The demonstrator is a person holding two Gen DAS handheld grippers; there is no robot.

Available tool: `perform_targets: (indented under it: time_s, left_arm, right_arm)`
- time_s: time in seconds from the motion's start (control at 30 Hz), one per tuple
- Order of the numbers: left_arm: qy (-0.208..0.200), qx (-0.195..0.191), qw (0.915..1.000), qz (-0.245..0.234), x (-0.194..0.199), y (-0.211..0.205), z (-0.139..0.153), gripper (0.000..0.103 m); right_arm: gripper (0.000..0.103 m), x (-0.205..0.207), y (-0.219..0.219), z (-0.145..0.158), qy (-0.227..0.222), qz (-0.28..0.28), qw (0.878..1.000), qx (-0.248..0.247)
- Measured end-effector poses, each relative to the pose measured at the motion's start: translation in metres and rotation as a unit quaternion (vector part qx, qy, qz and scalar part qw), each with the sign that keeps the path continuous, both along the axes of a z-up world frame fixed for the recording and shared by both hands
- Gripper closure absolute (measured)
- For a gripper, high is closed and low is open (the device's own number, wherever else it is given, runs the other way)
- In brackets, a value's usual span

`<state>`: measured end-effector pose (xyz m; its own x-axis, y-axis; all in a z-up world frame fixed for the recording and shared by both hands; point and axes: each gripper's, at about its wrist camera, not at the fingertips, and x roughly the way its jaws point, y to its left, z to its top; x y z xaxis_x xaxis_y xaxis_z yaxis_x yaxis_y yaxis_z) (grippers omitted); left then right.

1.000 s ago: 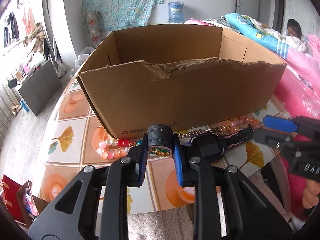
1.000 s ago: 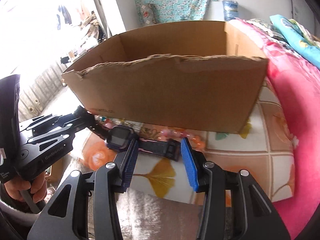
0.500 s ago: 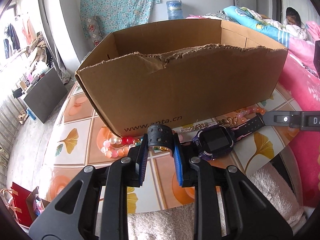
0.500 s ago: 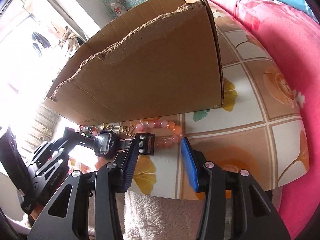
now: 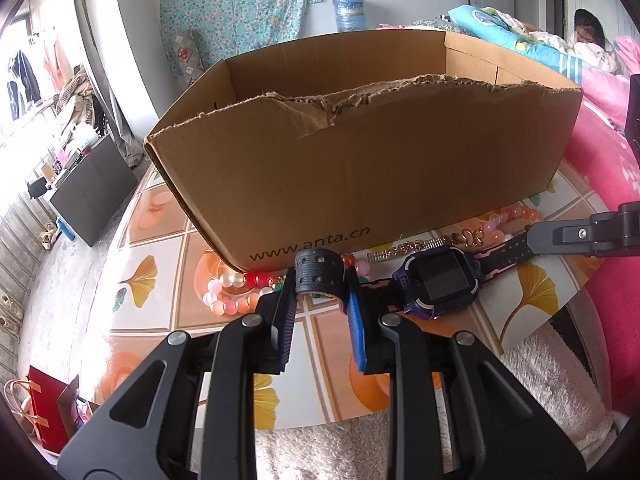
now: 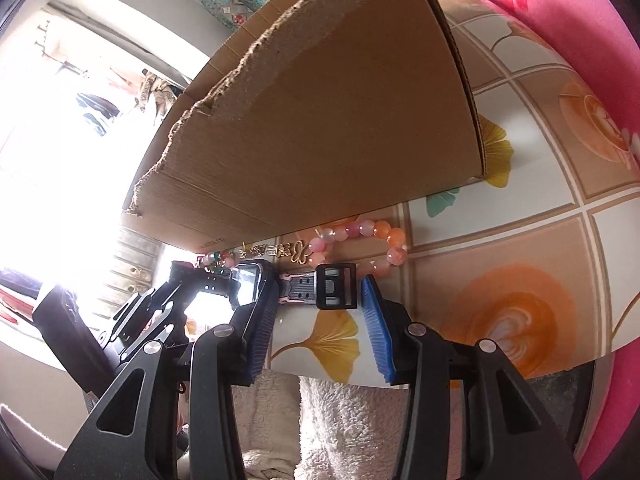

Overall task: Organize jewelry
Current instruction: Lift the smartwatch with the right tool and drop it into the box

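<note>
Now left gripper [image 5: 321, 292] pinches watch strap [image 5: 319, 271] end; right gripper [image 6: 320, 294] closing, buckle [image 6: 336, 286] between its pads, untouched. Watch [image 5: 442, 280] spans both, cardboard box [image 5: 360, 168] just beyond.

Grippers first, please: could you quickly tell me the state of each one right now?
Left gripper: shut on the watch strap.
Right gripper: jaws closing around the strap's buckle end, pads not yet pressing.

Box [image 5: 360, 168]: plain brown; watch [image 5: 440, 280]: purple case, black strap; bead bracelet [image 6: 372, 240]: pink and orange; bench [image 6: 520, 280]: white tiles, yellow ginkgo leaves
</note>
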<state>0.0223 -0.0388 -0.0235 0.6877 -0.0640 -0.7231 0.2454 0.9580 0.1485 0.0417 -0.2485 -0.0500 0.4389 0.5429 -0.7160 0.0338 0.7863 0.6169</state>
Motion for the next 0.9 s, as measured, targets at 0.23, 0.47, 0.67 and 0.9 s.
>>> perform_targets:
  time_s: [0.23,0.47,0.67,0.9]
  left_arm:
    - [0.002,0.000,1.0000,0.002,-0.001,-0.003,-0.001,0.081]
    - [-0.002,-0.008,1.0000,-0.003,-0.003,-0.001,0.001,0.081]
    - [-0.008,-0.034,0.9993,-0.014,-0.014,0.007,0.016,0.083]
    - [-0.035,-0.107,0.9922,-0.053,-0.024,0.036,0.083,0.084]
  right_arm:
    - [0.077,-0.003,-0.004,0.002,-0.002,-0.004,1.000,0.015]
    - [0.092,-0.012,0.000,0.017,-0.032,0.001,0.999,0.004]
    - [0.093,-0.024,0.001,0.044,-0.065,0.015,0.998,0.003]
    - [0.093,-0.032,0.010,0.117,-0.139,0.050,0.989,-0.006]
